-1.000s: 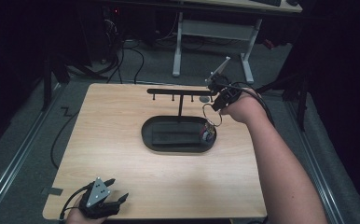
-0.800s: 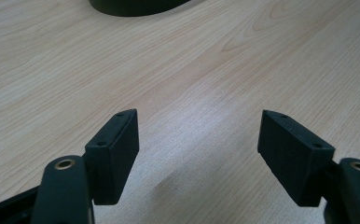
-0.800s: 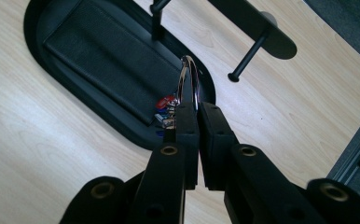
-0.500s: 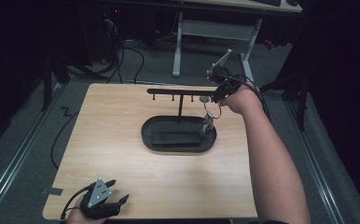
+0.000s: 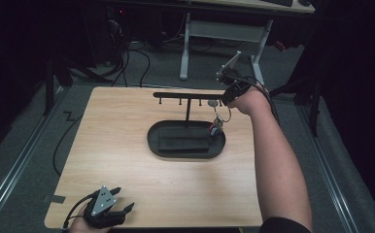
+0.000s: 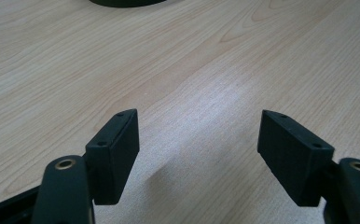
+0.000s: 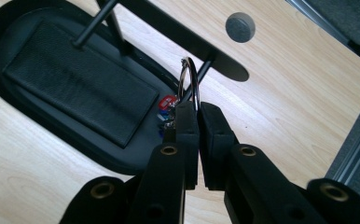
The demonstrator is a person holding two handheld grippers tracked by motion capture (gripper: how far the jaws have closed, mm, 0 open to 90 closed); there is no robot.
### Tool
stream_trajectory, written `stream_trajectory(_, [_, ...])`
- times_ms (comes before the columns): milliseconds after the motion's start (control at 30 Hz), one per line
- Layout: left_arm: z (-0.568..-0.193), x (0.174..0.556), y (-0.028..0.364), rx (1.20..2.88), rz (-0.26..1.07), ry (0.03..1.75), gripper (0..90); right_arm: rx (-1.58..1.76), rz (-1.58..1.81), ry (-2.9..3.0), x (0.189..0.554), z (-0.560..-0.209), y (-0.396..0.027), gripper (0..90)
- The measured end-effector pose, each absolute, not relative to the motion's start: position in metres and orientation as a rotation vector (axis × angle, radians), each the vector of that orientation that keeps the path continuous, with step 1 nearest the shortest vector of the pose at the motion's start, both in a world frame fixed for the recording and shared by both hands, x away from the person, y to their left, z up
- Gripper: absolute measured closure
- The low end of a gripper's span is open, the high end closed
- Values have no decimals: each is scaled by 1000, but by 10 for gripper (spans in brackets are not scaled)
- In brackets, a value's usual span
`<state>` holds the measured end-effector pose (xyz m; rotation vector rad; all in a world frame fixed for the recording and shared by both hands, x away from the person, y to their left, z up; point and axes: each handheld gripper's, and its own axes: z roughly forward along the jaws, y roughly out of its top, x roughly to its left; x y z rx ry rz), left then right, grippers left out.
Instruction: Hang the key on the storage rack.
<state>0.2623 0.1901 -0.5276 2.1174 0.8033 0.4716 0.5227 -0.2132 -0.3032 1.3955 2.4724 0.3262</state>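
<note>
Right gripper view: your right gripper [image 7: 194,109] was clamped on a metal key ring [image 7: 189,81], colored tags [image 7: 166,108] dangling under it. The ring sat right at a peg under the end of the black hanger bar [image 7: 169,30] (touching or not, can't tell), above the rim of the oval black tray [image 7: 10,100]. Your left gripper [image 6: 199,140] hovered low over the wooden table [image 6: 206,56] near its front edge, jaws wide apart, nothing between them.
</note>
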Motion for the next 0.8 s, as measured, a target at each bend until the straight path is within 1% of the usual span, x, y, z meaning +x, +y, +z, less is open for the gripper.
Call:
stream_trajectory(400, [-528,262,190,2121,468,804,300,1375,329,2447,528,-313,-209,866])
stream_trajectory(433, [-528,262,190,2125,468,803,300,1379,348,2430,527,-312,-208,838])
stream_trajectory(467, [-528,262,190,2125,468,803,300,1379,348,2430,527,-312,-208,838])
stream_trajectory(533, [-528,262,190,2124,467,804,300,1385,363,2409,526,-310,-206,810])
stream_trajectory(667, [-528,262,191,2127,468,804,300,1378,392,2389,522,-305,-204,734])
stream_trajectory(700, [-528,262,191,2126,468,804,300,1384,405,2393,519,-304,-203,656])
stream_trajectory(733, [-528,262,191,2126,468,804,300,1384,405,2393,519,-304,-203,656])
stream_trajectory(800, [-528,262,191,2127,469,803,299,1382,410,2384,515,-304,-202,568])
